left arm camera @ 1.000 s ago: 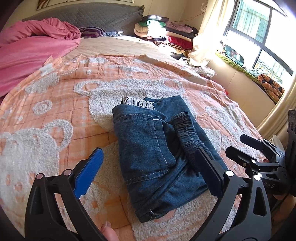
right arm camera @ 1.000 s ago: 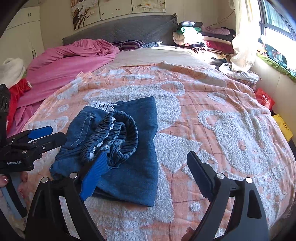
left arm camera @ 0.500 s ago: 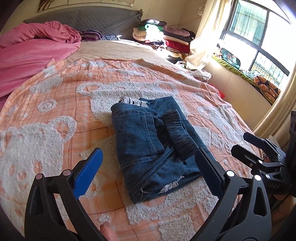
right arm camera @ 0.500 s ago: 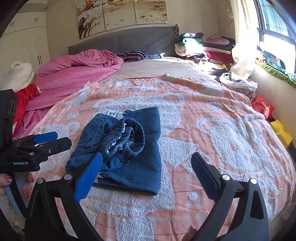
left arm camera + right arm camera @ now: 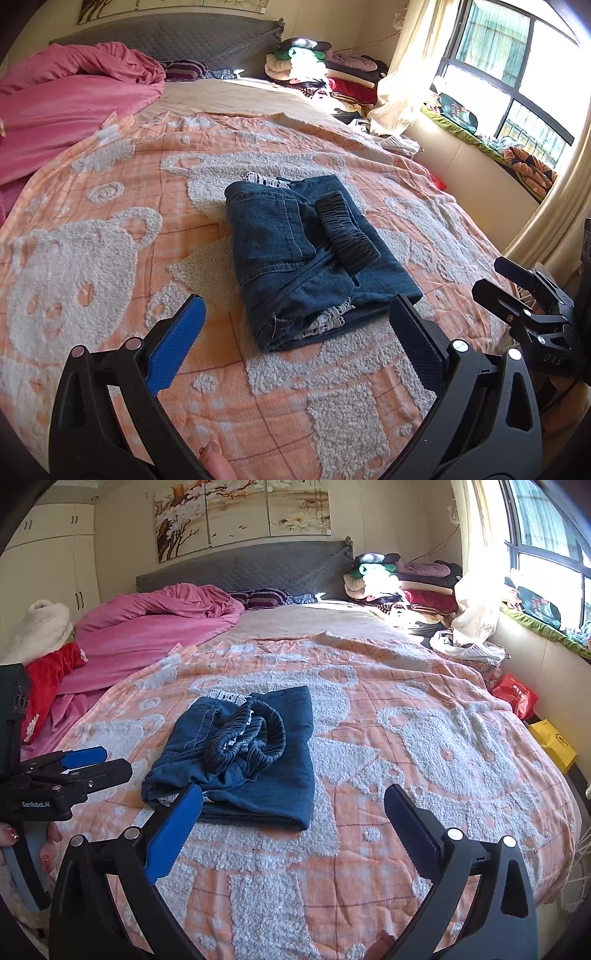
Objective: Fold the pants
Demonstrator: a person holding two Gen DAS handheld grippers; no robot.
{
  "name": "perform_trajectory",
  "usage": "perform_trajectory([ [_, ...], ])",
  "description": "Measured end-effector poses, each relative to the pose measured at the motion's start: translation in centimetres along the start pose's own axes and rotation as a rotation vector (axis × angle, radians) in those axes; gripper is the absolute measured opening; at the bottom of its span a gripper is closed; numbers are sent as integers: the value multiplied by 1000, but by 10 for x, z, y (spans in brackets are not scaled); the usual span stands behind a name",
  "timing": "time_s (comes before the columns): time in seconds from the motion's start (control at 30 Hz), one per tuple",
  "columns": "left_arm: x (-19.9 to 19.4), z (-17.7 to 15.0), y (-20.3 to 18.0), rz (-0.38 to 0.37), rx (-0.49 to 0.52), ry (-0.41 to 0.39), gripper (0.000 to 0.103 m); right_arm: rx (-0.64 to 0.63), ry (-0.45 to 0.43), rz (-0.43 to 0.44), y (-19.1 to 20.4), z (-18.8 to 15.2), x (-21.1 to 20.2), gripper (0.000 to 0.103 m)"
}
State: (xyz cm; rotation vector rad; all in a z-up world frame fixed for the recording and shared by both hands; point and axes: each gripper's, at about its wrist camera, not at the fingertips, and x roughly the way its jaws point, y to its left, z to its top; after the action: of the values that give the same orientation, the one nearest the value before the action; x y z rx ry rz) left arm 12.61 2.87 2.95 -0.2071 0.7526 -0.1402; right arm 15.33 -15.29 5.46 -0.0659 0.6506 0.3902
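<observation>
In the left wrist view the left gripper (image 5: 295, 332) gapes empty just short of the folded jeans (image 5: 310, 258) mid-bed, soft, limp denim best pinched at a thick folded edge, while in the right wrist view the right gripper (image 5: 293, 812), jaws opening and empty, has drawn back from them.

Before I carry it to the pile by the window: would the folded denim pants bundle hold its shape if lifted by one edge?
Probably not. The folded pants are soft denim in loose layers, so they would likely droop and unfold. The gathered waistband sits bunched on top, untucked, and may slide off. Pushed across the nubbly bedspread, the bundle would likely drag and rumple rather than glide.
</observation>
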Motion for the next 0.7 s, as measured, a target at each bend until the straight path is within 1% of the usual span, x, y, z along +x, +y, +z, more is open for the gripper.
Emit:
perform_trajectory([
  [0.13, -5, -12, -5, -9, 0, 12, 94, -10, 2, -7, 4, -10, -7, 98],
  [0.23, -6, -21, -8, 10, 16, 21, 94, -11, 9, -8, 5, -20, -11, 98],
  [0.33, -6, -30, -9, 1, 7, 39, 94, -3, 17, -4, 7, -30, -13, 98],
  [0.43, -6, -39, -12, 12, 15, 51, 94, 8, 24, -3, 8, -39, -15, 98],
  [0.7, -3, -59, -19, 2, 29, 94, 94, 5, 48, -14, 10, -56, -18, 98],
])
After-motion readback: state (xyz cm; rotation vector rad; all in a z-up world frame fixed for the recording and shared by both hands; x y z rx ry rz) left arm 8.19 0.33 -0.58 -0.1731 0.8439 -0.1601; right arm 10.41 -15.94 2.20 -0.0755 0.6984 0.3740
